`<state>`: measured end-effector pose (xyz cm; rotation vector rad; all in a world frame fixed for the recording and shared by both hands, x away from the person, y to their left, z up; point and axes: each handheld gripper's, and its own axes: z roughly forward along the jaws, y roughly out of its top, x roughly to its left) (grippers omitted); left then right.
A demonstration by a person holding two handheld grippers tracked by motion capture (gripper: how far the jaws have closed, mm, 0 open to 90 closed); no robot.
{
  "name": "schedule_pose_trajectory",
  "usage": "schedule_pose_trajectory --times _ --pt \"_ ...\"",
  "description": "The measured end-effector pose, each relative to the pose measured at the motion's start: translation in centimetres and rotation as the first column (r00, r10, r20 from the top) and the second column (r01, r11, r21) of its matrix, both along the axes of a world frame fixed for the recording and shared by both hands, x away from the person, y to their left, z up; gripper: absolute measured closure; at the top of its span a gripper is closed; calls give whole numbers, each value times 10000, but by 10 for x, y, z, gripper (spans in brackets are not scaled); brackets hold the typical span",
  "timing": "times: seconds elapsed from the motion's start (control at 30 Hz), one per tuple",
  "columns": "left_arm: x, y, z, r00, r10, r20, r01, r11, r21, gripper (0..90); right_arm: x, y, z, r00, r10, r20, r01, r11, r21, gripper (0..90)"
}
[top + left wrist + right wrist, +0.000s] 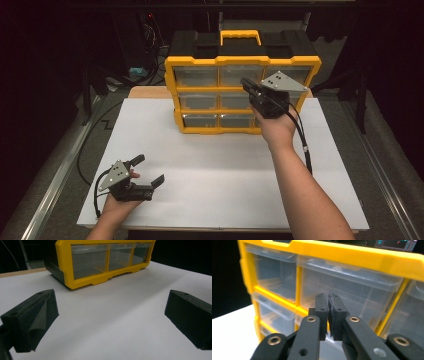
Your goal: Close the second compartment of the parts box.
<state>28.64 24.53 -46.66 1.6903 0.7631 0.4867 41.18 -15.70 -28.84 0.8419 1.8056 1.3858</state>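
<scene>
A yellow-framed organizer (pixel 220 61) with three rows of clear drawers and a yellow handle stands at the back of the white board (pixel 225 170). My right gripper (pixel 246 82) is raised at its top row, jaws pressed together. In the right gripper view its tips (pixel 328 296) sit just in front of the top middle drawer (pixel 362 287), and I see nothing between them. My left gripper (pixel 150 169) rests low at the board's front left, jaws spread wide over bare white surface (pixel 111 312). It faces the organizer's (pixel 82 281) bottom row from a distance.
A black cable (pixel 302 140) trails from the right gripper along the forearm. Wooden table edge (pixel 150 91) shows behind the board. Metal rails (pixel 50 185) run along both sides, and dark clutter with cords sits behind the organizer.
</scene>
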Motion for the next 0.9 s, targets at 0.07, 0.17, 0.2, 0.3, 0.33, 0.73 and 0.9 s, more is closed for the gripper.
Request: schedule_pose_trajectory --times 0.07,0.17,0.2,0.3,0.33,0.73,0.9 --pt "0 0 0 10000 6 3 -6 10000 14 3 -8 -3 -2 10000 86 21 -87 10000 48 843" --pt "0 0 0 10000 27 2 -27 10000 24 3 -19 -8 -5 9996 249 -98 -248 9995 191 804" --pt "0 0 0 10000 12 5 -12 10000 61 3 -23 -9 -7 9995 310 -83 -308 9994 165 792" --pt "0 0 0 10000 3 46 -4 10000 82 3 -33 -14 -13 9987 456 -222 -452 9989 152 749" --pt "0 0 0 10000 18 41 -18 10000 61 3 -37 -16 -16 9985 479 -256 -476 9988 125 730" --pt "0 1 1 10000 54 58 -54 10000 35 3 -71 -37 -61 9916 921 -903 -911 9957 154 484" --pt "0 2 1 10000 48 60 -48 10000 42 3 -82 -47 -90 9880 848 -1288 -845 9964 75 344"
